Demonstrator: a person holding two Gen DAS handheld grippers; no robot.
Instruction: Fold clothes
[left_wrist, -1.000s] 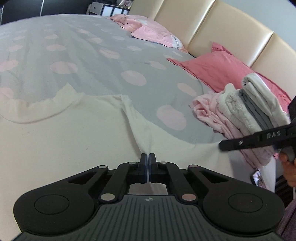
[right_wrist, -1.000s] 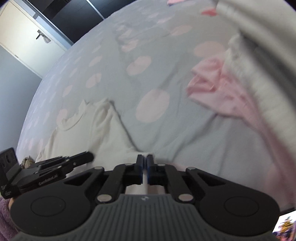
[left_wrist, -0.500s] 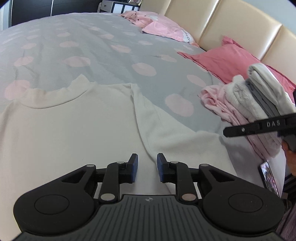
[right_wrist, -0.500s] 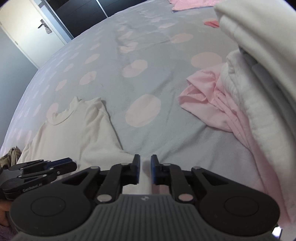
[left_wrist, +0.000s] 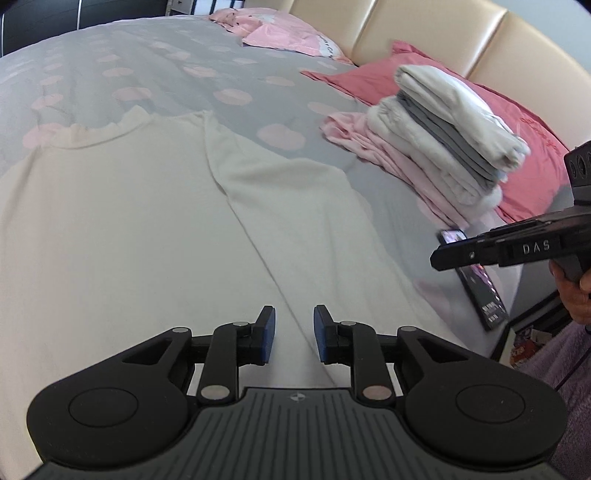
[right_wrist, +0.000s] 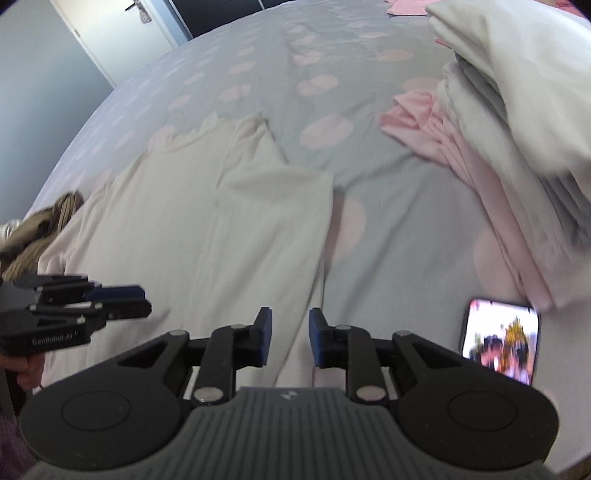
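A cream long-sleeved shirt lies spread flat on the spotted grey bed cover, neckline at the far side. Its right sleeve lies alongside the body, seen also as the sleeve in the right wrist view. My left gripper hovers open above the seam between body and sleeve, nothing between its blue pads. My right gripper is open too, over the sleeve's lower end, and it holds nothing. Each gripper shows from the side in the other view: right gripper, left gripper.
A stack of folded clothes in white, grey and pink sits right of the shirt, against a red-pink pillow. A lit phone lies near the bed's front right edge. A brown garment is bunched at the left. A padded headboard lies beyond.
Both grippers were shut on the sleeve's fabric a second ago; they have let go, opened and drawn back toward the near edge. The sleeve now lies flat beside the body.
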